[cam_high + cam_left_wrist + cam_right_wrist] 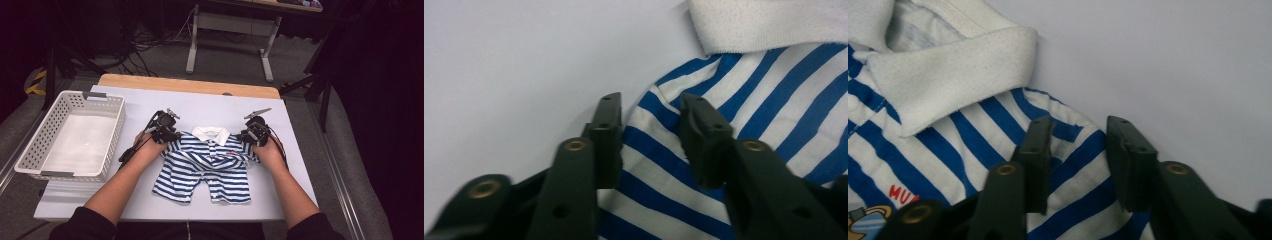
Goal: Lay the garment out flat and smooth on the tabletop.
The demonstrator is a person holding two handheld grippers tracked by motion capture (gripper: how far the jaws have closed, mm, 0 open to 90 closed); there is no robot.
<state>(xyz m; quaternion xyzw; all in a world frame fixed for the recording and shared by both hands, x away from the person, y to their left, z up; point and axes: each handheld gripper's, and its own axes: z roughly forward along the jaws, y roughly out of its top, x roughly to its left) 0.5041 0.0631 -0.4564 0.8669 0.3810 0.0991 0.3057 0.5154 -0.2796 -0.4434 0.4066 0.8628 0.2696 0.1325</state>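
Straddling striped shirt (205, 167) shoulders, left tongs (649, 120) and right tongs (1078, 145) unclenched; red "MU" partly readable.

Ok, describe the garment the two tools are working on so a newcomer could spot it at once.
On the pale sheet covering the table, right of the white slotted basket, a small shirt lies flat between the person's hands. Blue and white stripes and a white collar set it apart from everything else there.

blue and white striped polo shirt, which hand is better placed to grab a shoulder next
Neither clearly. The left tool and right tool each straddle a shoulder edge of the blue and white striped polo shirt.
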